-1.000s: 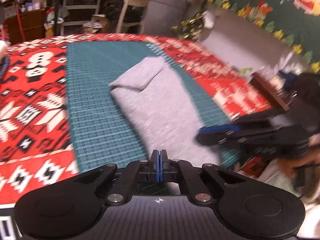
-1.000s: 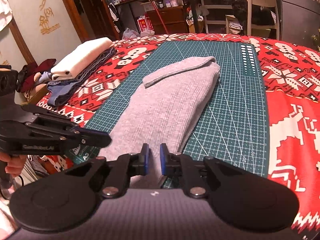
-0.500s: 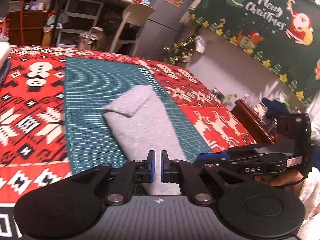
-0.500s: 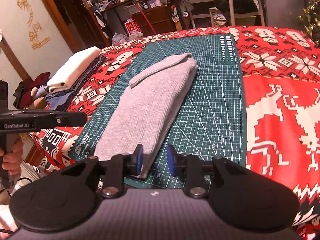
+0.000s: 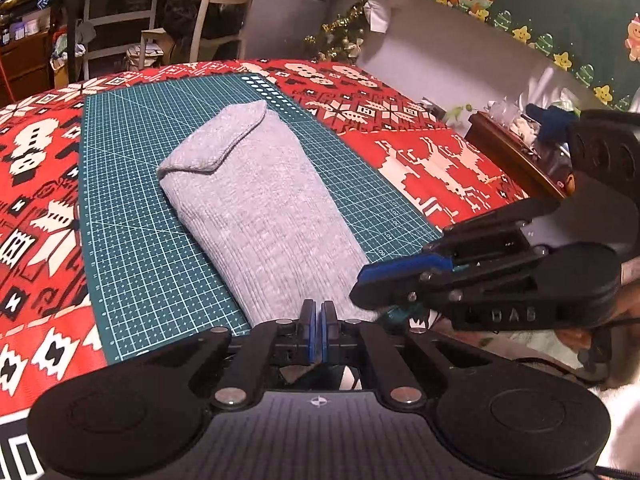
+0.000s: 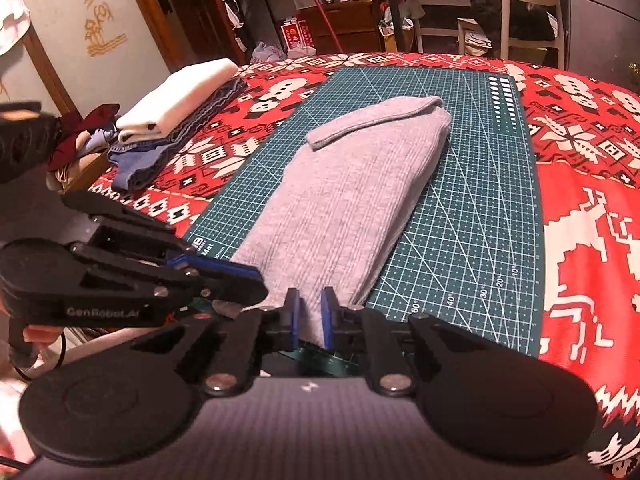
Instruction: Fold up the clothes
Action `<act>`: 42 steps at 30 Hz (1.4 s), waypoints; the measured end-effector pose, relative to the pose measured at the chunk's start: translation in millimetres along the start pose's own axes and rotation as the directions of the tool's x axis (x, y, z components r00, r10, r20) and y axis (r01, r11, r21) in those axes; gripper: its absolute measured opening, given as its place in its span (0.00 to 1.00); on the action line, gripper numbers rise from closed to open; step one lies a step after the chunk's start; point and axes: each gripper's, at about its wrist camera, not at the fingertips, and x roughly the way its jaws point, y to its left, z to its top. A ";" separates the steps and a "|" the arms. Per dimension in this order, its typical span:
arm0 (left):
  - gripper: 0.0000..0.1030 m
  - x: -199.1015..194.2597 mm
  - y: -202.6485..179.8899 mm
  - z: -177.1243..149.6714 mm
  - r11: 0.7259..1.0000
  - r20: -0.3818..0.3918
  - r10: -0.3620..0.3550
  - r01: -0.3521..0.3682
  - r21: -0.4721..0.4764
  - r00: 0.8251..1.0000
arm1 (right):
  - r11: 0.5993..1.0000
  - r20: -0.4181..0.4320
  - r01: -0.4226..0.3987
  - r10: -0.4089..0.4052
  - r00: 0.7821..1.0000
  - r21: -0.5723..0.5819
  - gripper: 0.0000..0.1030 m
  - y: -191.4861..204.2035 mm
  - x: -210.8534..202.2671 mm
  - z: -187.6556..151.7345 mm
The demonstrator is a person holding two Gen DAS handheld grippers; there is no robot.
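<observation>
A grey knit garment [image 5: 260, 208], folded into a long strip with a flap turned over its far end, lies lengthwise on the green cutting mat [image 5: 132, 208]. My left gripper [image 5: 318, 328] is at the strip's near edge, jaws closed to a thin slit on the cloth. In the right wrist view the same garment [image 6: 352, 200] runs away from me, and my right gripper [image 6: 310, 322] is shut on its near end, with grey cloth filling the gap between the fingers. Each gripper shows beside the other: the right gripper [image 5: 372, 284] and the left gripper [image 6: 252, 286].
The mat [image 6: 480, 208] lies on a red patterned tablecloth [image 6: 580, 184]. A stack of folded clothes [image 6: 176, 108] sits at the table's left edge. A white chair [image 5: 224, 4] and cluttered shelves stand beyond the far edge, and a low wooden side table [image 5: 508, 152] on the right.
Both grippers were open above the near end half a second ago. They have moved down onto the garment's near edge and closed on it.
</observation>
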 end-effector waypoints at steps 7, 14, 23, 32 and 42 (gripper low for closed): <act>0.04 -22.2 7.0 11.3 0.995 0.079 -0.056 0.062 -0.084 0.995 | 0.996 0.061 0.025 -0.030 0.998 0.082 0.13 -11.5 -12.7 2.5; 0.36 -20.3 15.4 31.2 0.993 0.103 -0.028 0.040 -0.112 0.994 | 0.985 0.134 0.038 -0.060 0.989 0.166 0.28 -29.3 -24.4 5.1; 0.50 -13.4 12.5 39.7 0.996 0.113 0.021 -0.010 -0.094 0.993 | 0.973 0.166 0.080 -0.118 0.979 0.214 0.84 -51.0 -35.2 12.2; 0.51 -7.9 17.6 45.6 0.987 0.072 0.148 -0.143 -0.074 0.986 | 0.981 0.152 0.111 -0.136 0.979 0.162 0.99 -40.1 -30.3 24.4; 0.60 -15.6 25.1 45.7 0.981 0.087 0.175 -0.166 -0.095 0.981 | 0.984 0.151 0.151 -0.164 0.975 0.094 0.99 -26.7 -24.4 37.8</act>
